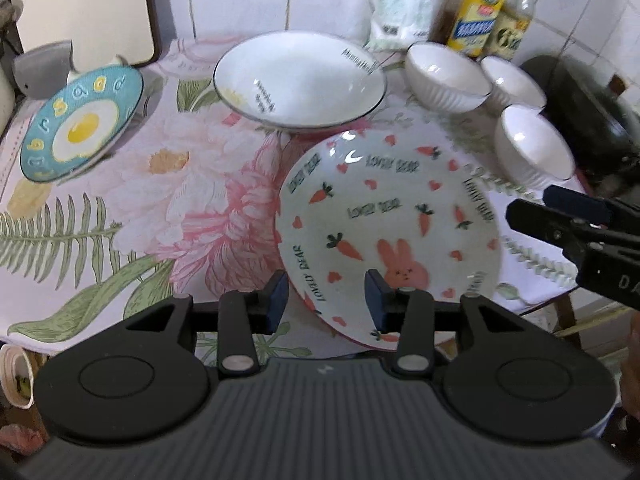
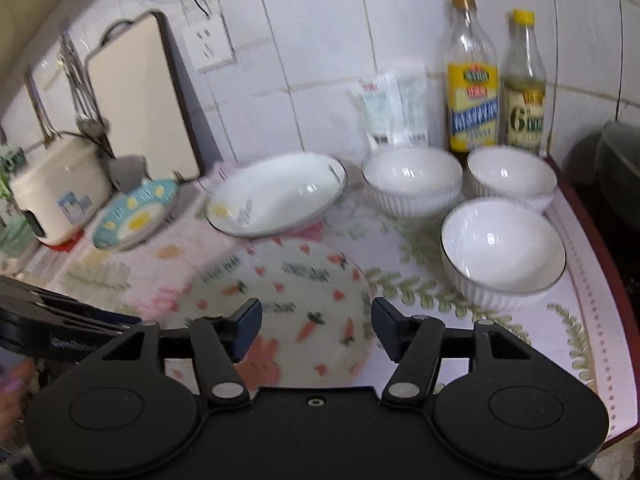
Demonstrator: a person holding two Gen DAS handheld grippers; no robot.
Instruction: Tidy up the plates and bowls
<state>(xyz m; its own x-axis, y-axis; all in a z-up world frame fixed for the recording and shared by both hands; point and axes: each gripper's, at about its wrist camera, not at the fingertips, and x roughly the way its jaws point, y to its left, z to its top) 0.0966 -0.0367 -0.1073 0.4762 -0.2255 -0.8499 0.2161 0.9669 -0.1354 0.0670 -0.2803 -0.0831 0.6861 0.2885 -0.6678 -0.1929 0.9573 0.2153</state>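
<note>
Left gripper (image 1: 326, 300) open, jaws straddling the rim of the carrot plate (image 1: 390, 232). Right gripper (image 2: 316, 330) open too, hovering over the same plate, holding nothing.

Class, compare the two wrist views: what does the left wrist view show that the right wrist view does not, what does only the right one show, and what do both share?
Only the left wrist view shows the right tool reaching in from the side and a dark pot at the right edge.

Only the right wrist view shows the rice cooker, the wall socket and the left tool from the side.

Both share the carrot plate, white plate, egg plate, three white bowls, two bottles and cutting board.
</note>
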